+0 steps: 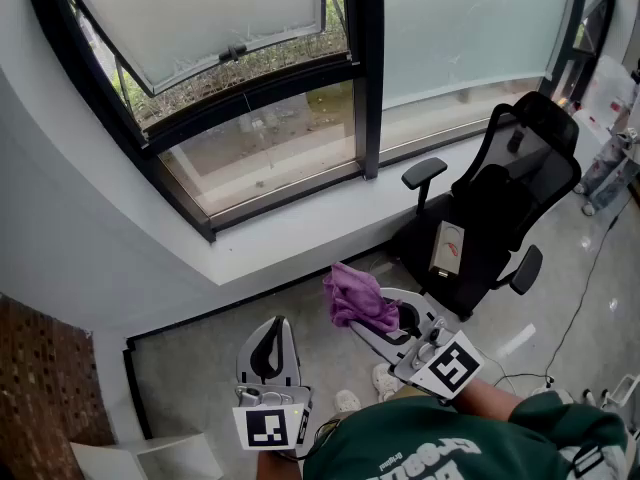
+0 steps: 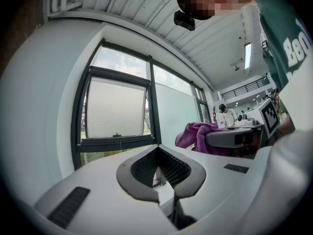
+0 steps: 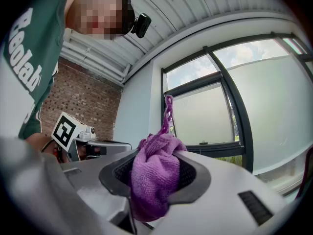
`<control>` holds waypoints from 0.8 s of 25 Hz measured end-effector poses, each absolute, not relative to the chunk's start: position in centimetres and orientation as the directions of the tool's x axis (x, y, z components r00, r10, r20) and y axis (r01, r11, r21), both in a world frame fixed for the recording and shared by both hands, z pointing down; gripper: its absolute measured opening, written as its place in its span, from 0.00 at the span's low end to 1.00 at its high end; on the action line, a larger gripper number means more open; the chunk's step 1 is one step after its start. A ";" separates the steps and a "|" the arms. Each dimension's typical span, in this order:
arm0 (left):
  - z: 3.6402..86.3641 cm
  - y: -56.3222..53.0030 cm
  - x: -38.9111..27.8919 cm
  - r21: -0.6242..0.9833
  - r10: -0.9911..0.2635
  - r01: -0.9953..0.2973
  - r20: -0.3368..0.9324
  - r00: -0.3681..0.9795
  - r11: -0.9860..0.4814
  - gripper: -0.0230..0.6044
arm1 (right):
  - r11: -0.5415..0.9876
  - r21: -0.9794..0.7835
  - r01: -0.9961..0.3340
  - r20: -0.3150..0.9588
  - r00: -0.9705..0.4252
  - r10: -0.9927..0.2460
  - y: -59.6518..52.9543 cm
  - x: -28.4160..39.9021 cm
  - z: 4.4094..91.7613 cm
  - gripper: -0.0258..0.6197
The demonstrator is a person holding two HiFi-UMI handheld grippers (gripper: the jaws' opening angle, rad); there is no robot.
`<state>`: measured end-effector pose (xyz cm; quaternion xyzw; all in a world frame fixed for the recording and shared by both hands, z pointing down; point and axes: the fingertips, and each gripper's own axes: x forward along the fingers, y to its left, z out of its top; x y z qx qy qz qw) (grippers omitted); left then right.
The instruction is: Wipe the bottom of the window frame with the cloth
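The black window frame's bottom bar runs above a white sill; the same bottom bar appears in the left gripper view and again as a dark bottom bar in the right gripper view. A purple cloth is bunched in my right gripper, which is shut on it, low and in front of the sill. The cloth fills the jaws, a tail sticking up. My left gripper hangs lower left, shut and empty. The cloth shows to its right.
A black office chair stands right of me against the sill. The upper window pane is tilted open. A brick wall lies at far left, and a white box sits on the floor below it.
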<state>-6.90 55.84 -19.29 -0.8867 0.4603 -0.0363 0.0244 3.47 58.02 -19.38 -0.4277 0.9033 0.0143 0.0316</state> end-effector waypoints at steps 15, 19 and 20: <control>-19.0 55.6 -4.6 -0.086 -0.836 -0.832 0.032 0.548 -0.548 0.05 | 0.605 -0.068 -0.793 -0.092 -0.599 -0.796 57.7 7.4 -18.7 0.29; -18.7 55.0 -3.3 -0.092 -0.848 -0.843 0.041 0.529 -0.531 0.05 | 0.610 -0.090 -0.787 -0.090 -0.604 -0.792 57.1 9.5 -18.2 0.29; -18.6 54.7 -3.0 -0.092 -0.851 -0.846 0.041 0.523 -0.525 0.05 | 0.616 -0.088 -0.783 -0.094 -0.609 -0.787 56.9 9.9 -18.1 0.29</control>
